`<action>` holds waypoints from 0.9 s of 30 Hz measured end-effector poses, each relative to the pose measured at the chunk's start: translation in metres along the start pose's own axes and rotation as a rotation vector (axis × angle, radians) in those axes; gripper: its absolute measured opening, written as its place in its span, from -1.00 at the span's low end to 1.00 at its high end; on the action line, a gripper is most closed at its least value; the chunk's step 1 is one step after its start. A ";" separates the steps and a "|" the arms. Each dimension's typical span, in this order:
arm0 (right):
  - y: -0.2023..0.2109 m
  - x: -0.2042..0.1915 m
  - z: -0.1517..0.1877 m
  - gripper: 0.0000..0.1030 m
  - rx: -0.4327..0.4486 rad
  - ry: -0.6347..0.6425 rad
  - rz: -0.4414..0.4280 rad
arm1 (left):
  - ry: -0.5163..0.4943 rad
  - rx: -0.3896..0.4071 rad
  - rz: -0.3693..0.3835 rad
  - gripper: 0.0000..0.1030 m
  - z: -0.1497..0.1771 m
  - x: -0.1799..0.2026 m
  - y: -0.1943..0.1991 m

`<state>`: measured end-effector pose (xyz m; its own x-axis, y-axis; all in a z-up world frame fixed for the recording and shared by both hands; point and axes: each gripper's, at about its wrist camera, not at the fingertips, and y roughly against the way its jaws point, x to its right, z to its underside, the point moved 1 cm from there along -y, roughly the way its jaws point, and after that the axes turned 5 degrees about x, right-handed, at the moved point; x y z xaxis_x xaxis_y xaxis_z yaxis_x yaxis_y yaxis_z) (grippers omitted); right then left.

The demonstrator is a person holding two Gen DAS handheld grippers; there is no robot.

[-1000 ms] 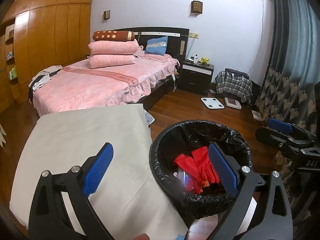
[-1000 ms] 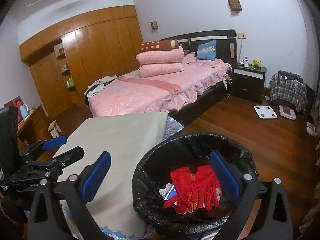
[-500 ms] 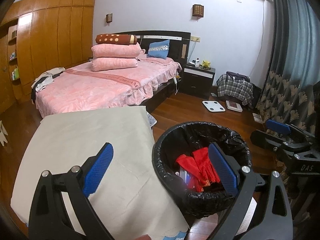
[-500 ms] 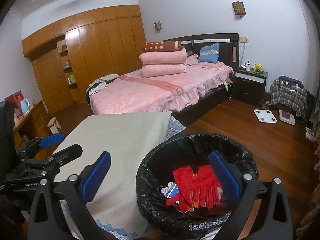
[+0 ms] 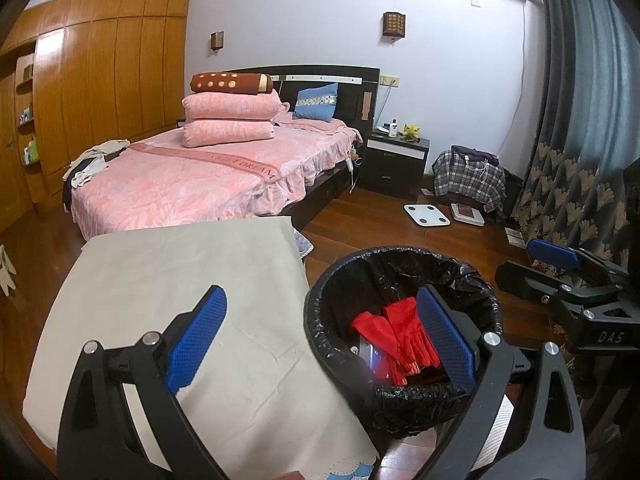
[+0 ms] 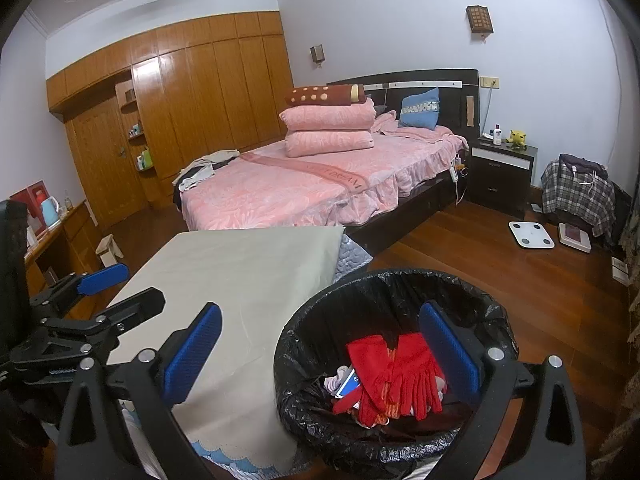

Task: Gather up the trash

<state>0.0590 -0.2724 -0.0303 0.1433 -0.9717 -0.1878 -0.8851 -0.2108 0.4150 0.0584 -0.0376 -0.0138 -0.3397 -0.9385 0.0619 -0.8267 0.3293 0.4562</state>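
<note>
Holding both my left gripper (image 5: 320,336) and right gripper (image 6: 320,350) wide and empty, I hover beside the bin (image 6: 304,364). Red gloves (image 6: 394,376) lie inside it; the cloth-covered table (image 6: 240,276) beside it looks bare, so I'd scan elsewhere before closing on anything.

The red gloves (image 6: 394,376) covered most of the other trash in the black bin (image 6: 320,320), so only a bit of a blue and white packet (image 6: 347,383) showed. The near end of the desk (image 5: 180,280) was cut off by the picture's bottom edge. The small things on the wardrobe shelves (image 6: 140,148) were too tiny to tell.
</note>
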 end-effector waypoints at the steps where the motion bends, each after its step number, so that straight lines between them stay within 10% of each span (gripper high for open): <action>1: 0.000 0.000 0.000 0.89 0.000 0.000 0.000 | 0.000 0.000 -0.001 0.81 0.000 0.000 0.000; 27: 0.000 -0.001 0.002 0.89 0.002 0.001 -0.001 | -0.002 0.002 -0.001 0.81 -0.001 0.000 0.001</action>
<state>0.0579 -0.2715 -0.0321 0.1441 -0.9716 -0.1875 -0.8857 -0.2111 0.4135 0.0582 -0.0378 -0.0125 -0.3401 -0.9385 0.0598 -0.8278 0.3289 0.4546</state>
